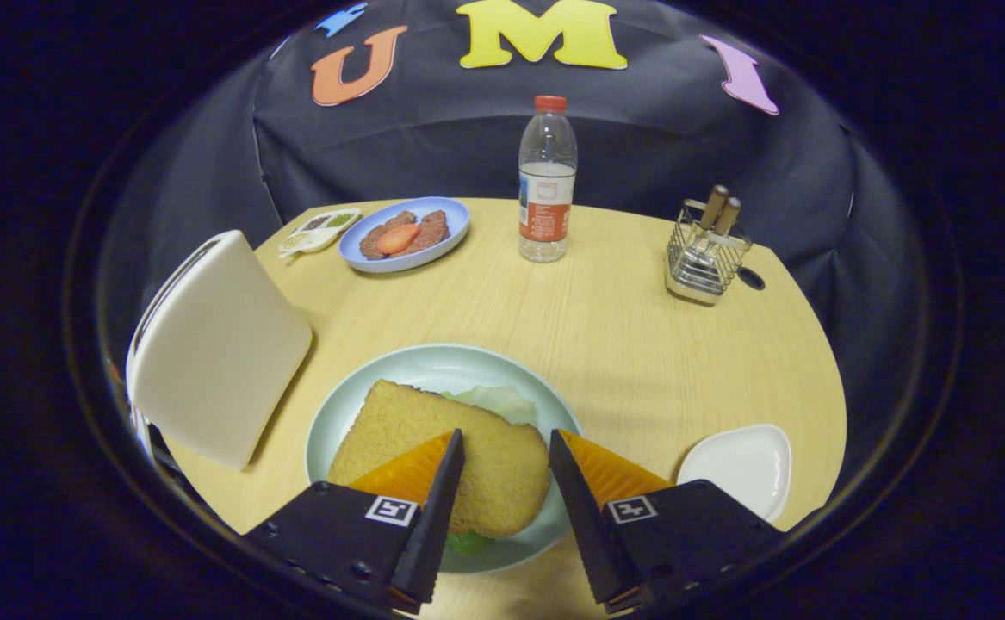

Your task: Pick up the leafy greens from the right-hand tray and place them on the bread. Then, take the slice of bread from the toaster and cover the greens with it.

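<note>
A slice of bread (455, 448) lies flat on a pale green plate (356, 405), covering leafy greens (498, 399) that peek out at its far edge and near edge. My gripper (506, 448) hovers just above the slice, open, one finger (442, 491) over its left part and the other to its right; nothing is held. The white toaster (214, 344) stands left of the plate. A small white tray (743, 465) sits to the right of the fingers, bare.
Beyond the plate stand a water bottle (547, 181), a blue plate (450, 220) with meat and a red piece, a small condiment dish (321, 231), and a wire holder (704, 258) with utensils at the far right.
</note>
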The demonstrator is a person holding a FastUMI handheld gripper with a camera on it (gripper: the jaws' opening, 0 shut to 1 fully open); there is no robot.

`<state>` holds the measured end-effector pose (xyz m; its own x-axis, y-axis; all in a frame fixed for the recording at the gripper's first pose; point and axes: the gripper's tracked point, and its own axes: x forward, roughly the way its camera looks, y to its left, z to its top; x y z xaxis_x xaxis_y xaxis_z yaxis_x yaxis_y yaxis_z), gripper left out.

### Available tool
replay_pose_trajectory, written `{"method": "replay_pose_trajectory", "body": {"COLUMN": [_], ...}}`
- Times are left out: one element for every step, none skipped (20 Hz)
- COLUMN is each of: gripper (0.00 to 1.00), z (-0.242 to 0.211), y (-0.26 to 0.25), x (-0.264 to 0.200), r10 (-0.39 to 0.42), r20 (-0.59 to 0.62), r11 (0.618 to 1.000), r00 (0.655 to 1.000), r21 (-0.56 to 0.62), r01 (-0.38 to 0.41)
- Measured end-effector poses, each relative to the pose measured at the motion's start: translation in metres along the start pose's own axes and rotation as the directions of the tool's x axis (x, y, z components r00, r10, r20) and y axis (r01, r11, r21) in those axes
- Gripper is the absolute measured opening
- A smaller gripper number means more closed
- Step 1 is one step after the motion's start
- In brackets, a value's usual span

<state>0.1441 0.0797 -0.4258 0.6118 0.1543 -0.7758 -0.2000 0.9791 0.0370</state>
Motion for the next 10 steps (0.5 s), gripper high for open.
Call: {"method": "replay_pose_trajectory", "body": {"gripper": [0.68,0.72,0.77,0.81,0.84,0.87,0.89,0.91,0.95,0.96], "z": [0.004,0.009,0.013,0.017,0.015,0.02,0.024,0.03,0.037,0.044], "y": [-0.001,-0.001,0.001,0.0,-0.002,0.0,0.001,0.003,0.004,0.004], "x": [-0.004,-0.009,-0.015,-0.021,-0.02,-0.029,-0.039,-0.05,-0.062,-0.075], "r10": [-0.011,-0.016,-0.02,-0.027,-0.04,-0.048,-0.056,-0.061,-0.072,-0.084], "r20": [0.014,0.03,0.047,0.064,0.08,0.092,0.106,0.125,0.148,0.171], "r11": [1.0,1.0,1.0,0.999,0.999,0.999,0.998,0.997,0.996,0.994], "r00": [1.0,0.999,0.999,0.998,0.996,0.995,0.993,0.99,0.986,0.982], "r21": [0.007,0.013,0.017,0.018,0.023,0.03,0.04,0.052,0.066,0.079], "r01": [0.01,0.016,0.019,0.026,0.038,0.045,0.052,0.055,0.063,0.071]}}
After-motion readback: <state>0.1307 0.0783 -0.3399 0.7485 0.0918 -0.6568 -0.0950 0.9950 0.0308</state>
